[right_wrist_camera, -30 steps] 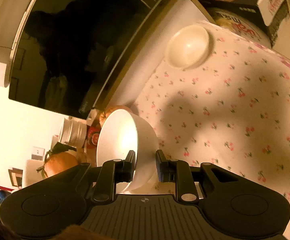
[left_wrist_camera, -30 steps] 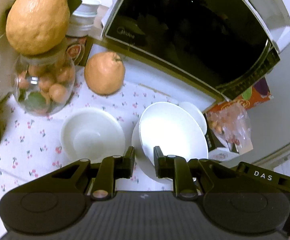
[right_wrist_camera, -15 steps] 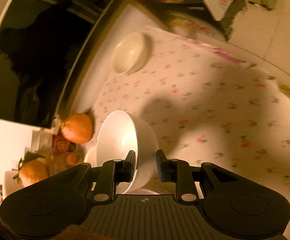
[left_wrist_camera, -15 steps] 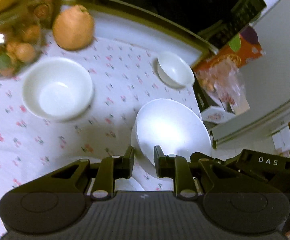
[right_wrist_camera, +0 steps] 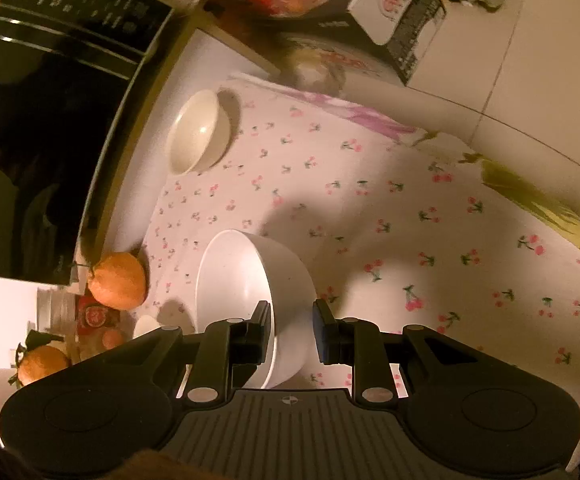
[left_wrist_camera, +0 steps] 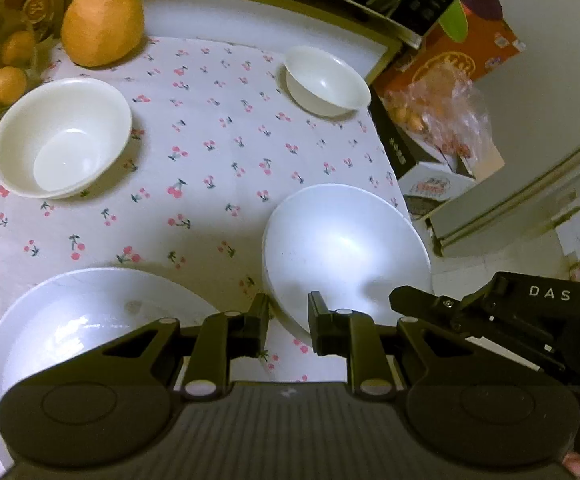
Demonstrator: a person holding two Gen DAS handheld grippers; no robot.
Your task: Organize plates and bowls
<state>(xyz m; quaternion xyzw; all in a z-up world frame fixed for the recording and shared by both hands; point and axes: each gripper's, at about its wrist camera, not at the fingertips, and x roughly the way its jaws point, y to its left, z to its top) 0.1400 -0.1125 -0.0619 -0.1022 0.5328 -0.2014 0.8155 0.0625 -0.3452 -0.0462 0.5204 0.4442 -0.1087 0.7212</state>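
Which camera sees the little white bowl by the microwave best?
The left wrist view shows it best: the small white bowl sits upright and well lit, its whole rim and inside clear, apart from the other dishes on the cherry-print tablecloth. The right wrist view shows the same bowl dimmer, yellowish and stretched sideways.

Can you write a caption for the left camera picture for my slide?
Left claw grips a tilted white bowl above a cherry tablecloth, beside a big plate.

Worktop under a cherry-print cloth; a black-fronted microwave stands at its far edge. Ahead right of the left tool, a printed carton against a pale wall. Warm, dim light.
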